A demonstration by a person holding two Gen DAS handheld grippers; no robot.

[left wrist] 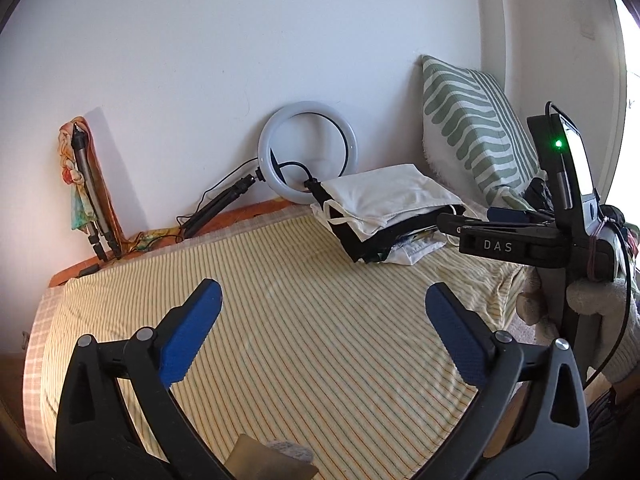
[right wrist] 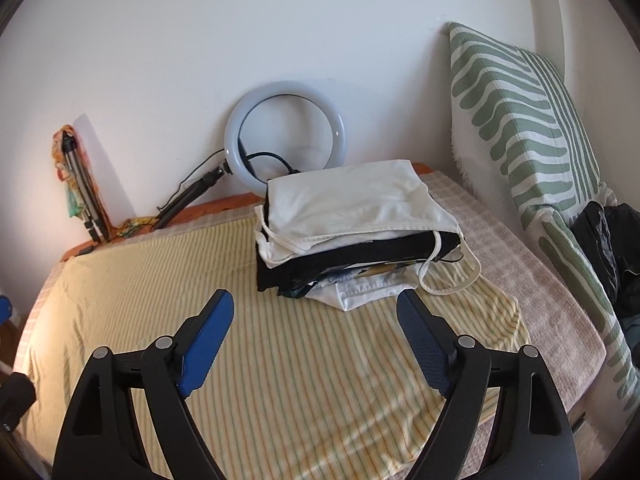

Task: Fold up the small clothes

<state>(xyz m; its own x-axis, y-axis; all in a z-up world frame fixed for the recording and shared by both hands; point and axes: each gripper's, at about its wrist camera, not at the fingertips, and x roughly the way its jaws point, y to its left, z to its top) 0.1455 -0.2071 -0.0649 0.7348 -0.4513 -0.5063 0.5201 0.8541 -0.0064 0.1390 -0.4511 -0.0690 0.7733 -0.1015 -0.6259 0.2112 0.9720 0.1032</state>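
Both spread wide, nothing between them: left hand-held gripper (left wrist: 322, 300) and right hand-held gripper (right wrist: 316, 310) hover near the stack (right wrist: 352, 232) on the bed (right wrist: 120, 280). Best pinch the top garment's near corners only.

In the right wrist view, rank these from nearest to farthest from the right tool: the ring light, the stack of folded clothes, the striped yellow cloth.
1. Striped yellow cloth: spread on the bed directly under the right tool.
2. Stack of folded clothes: just ahead, slightly right of centre.
3. Ring light: behind the stack, leaning against the wall.
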